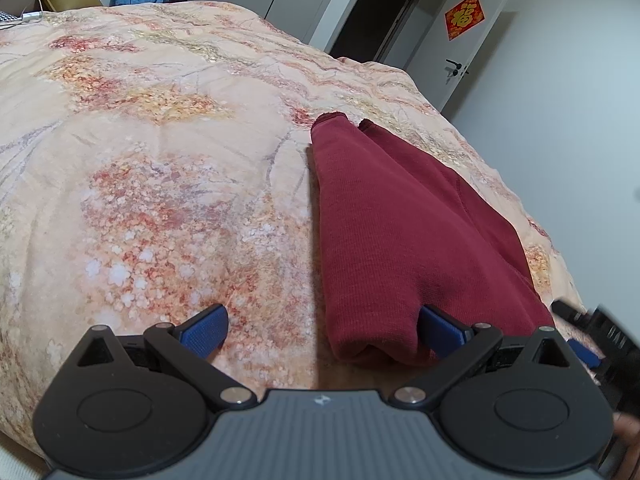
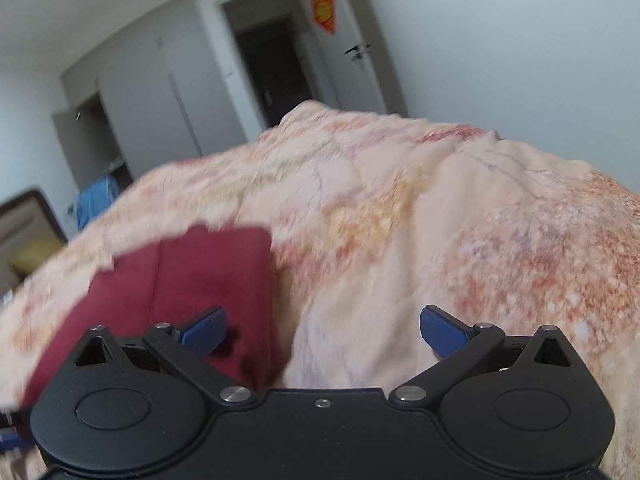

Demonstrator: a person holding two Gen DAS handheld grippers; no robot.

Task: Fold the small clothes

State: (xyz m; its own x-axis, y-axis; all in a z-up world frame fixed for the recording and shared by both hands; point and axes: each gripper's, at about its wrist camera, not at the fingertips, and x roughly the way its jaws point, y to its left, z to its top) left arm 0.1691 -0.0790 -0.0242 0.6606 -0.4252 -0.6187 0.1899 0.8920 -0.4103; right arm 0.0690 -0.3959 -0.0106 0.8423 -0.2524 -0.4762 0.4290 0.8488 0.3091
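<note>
Maroon garment lies folded on floral bedspread.

福 on red door sign

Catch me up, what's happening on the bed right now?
A person holds a handheld gripper in each hand over a bed with a floral quilt. A dark red garment lies on the quilt, already folded into a long narrow shape. The left gripper is open at the garment's near end, one blue finger against the fabric, gripping nothing. The right gripper is open too, with the garment under its left finger; that view is blurred. Neither gripper holds anything.
</note>
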